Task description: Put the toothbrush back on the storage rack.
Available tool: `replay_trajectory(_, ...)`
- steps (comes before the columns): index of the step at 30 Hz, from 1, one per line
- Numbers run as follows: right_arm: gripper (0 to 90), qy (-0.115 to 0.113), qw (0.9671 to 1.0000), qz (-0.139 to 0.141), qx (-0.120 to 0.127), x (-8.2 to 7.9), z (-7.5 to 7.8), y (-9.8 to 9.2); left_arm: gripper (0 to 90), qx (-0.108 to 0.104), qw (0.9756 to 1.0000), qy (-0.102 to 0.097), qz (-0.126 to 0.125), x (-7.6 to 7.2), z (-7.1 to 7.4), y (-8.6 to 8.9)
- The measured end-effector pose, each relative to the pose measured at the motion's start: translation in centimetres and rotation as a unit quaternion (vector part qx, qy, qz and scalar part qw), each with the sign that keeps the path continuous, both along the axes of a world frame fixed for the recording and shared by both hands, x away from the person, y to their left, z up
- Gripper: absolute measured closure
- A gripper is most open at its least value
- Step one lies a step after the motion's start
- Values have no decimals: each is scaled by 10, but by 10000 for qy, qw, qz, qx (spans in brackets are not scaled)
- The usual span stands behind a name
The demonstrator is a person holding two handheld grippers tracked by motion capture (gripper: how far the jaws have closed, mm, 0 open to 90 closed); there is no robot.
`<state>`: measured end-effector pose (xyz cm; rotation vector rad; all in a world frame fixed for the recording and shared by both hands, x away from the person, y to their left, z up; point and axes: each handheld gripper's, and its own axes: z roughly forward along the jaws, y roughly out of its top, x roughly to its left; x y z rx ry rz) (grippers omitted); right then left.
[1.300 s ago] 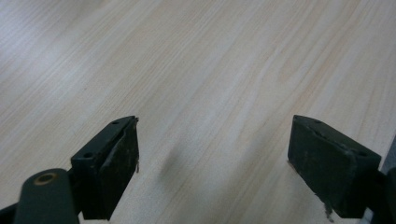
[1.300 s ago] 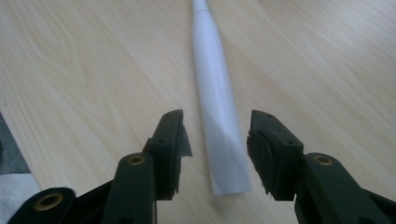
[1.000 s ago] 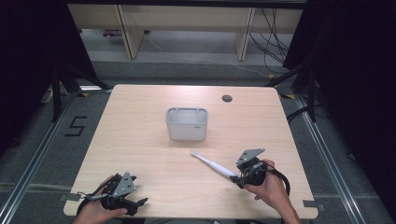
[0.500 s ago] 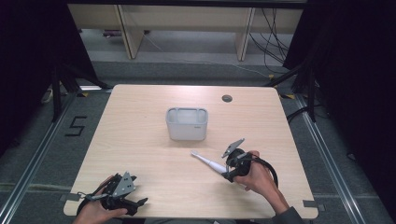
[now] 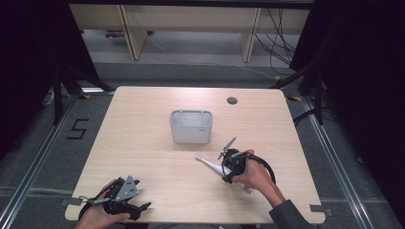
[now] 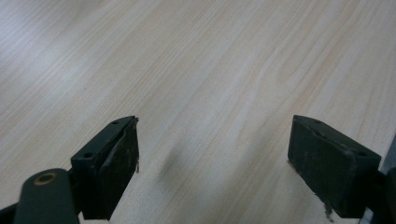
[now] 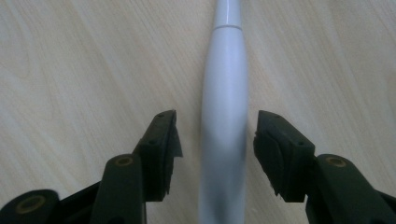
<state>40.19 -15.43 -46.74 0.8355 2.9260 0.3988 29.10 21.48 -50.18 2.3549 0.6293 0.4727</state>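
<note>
Desk: pale wood-grain rectangular desk (image 5: 143,143), seen from above, dark floor all round.

Thing in hand: slim white plastic wand-shaped object with a thicker handle and a narrow neck (image 5: 206,162), lying flat on the desk, right of centre, nearer the near edge than the far one; tip pointing toward the desk's middle, handle end running under the right hand.

Same thing, close up: in the right gripper view, white handle (image 7: 224,140) running straight up the picture between the two black jaws, narrowing past a seam toward the top.

Right gripper: black two-jaw gripper (image 5: 228,162) held low over the object's handle, cable looping off toward the right edge.

Right jaws: apart, one on each side of the white handle, a strip of bare wood visible between each pad and the handle; not touching it; had just been closing a little.

Left gripper: second black two-jaw gripper with a grey three-cornered plate on top (image 5: 125,196), resting at the near left corner of the desk in the left hand.

Left jaws: wide apart, bare wood grain between the pads (image 6: 116,168) in the left gripper view.

Container: light grey rectangular plastic bin with rounded corners (image 5: 191,127), upright near the desk's centre, well apart from both grippers.

Far edge: small dark round hole (image 5: 232,100) in the desktop, right of middle.
</note>
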Motion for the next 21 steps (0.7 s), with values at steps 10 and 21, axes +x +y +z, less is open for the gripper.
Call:
replay_trajectory(10,543,191,9994,138,-244,6,-4,5,162,-9,10000,0,14,0,0,0)
replay_trajectory(21,617,306,9983,182,-464,10,-7,9,162,-9,10000,0,21,0,0,0)
